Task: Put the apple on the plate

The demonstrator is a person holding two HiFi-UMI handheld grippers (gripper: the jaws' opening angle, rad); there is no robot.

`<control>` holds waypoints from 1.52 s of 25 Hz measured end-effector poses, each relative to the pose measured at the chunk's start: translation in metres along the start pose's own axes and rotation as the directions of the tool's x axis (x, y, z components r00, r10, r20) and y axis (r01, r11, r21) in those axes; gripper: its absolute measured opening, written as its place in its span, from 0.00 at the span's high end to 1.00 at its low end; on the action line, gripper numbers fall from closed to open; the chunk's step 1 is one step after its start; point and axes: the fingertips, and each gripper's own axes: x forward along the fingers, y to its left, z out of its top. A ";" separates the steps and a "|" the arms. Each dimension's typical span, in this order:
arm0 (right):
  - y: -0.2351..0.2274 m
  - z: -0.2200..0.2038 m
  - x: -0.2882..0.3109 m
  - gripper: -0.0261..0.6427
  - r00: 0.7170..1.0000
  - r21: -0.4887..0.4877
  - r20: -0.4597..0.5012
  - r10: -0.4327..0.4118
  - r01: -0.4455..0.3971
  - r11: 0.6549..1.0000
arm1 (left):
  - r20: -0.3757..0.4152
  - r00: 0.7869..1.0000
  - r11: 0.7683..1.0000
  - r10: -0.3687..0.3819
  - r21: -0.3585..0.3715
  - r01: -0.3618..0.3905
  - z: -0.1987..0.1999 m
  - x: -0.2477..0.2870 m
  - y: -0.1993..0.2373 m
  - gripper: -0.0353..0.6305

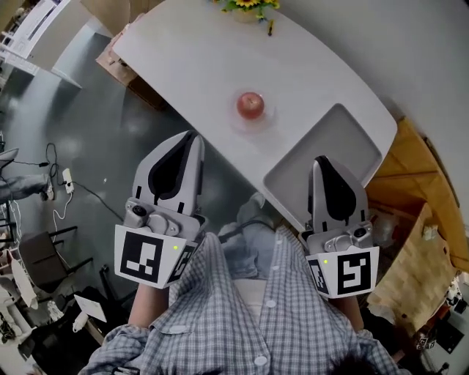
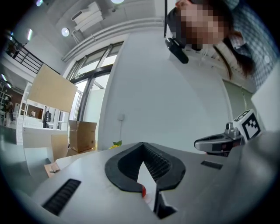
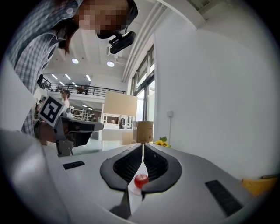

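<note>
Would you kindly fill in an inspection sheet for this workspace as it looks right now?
Surface: white table with a shallow tray near its right end.
Job's things: apple, seemingly already on a faint round plate.
Clutter: yellow flowers at the table's far edge.
Grippers: left gripper and right gripper both shut, holding nothing, short of the apple.
Cables: power strip and leads on the floor, left.
Surroundings: cardboard box beside the table; wooden panel at right.
</note>
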 end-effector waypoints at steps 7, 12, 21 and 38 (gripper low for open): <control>-0.027 -0.021 0.011 0.92 0.996 0.024 -0.074 -0.044 0.046 0.999 | -0.039 0.996 0.994 -0.078 -0.084 0.075 -0.017 0.056 -0.009 0.93; -0.039 -0.044 0.023 0.92 0.986 0.059 -0.146 -0.079 0.089 0.994 | -0.079 0.993 0.988 -0.085 -0.133 0.074 -0.030 0.091 0.001 0.93; -0.062 -0.080 0.065 0.92 0.946 0.172 -0.236 -0.221 0.265 0.949 | -0.199 0.946 0.965 -0.255 -0.114 0.237 -0.083 0.166 0.014 0.93; -0.060 -0.195 0.152 0.92 0.788 0.272 -0.525 -0.320 0.512 0.814 | -0.504 0.736 0.891 -0.452 -0.204 0.407 -0.205 0.224 0.077 0.93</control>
